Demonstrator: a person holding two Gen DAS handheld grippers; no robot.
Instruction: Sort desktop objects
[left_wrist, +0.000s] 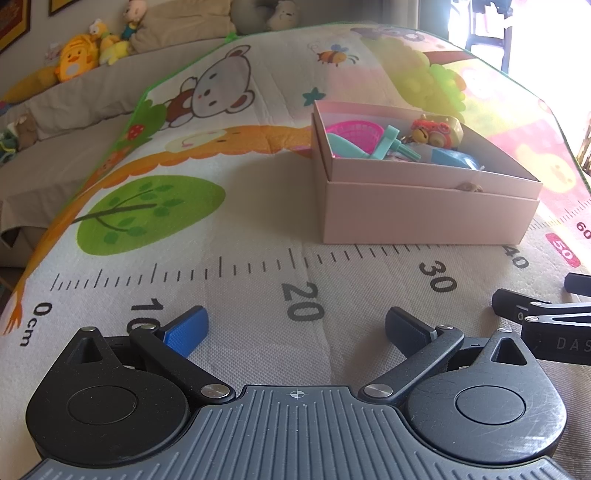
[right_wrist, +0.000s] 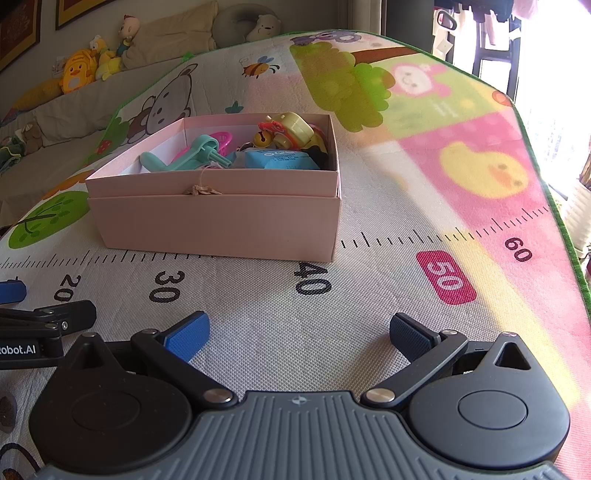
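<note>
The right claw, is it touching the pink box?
Apart. In the right wrist view the right claw is open, with a stretch of bare mat between its fingertips and the pink box.

A home is shown, likely a living room or child's play space. A cartoon play mat (left_wrist: 236, 206) printed with bears, a bee and a ruler is spread out. Plush toys (left_wrist: 79, 59) are lined along a covered sofa (left_wrist: 74, 103), framed pictures (right_wrist: 18, 29) are hung above, and a sunlit window (right_wrist: 546, 74) is seen at the right.
</note>
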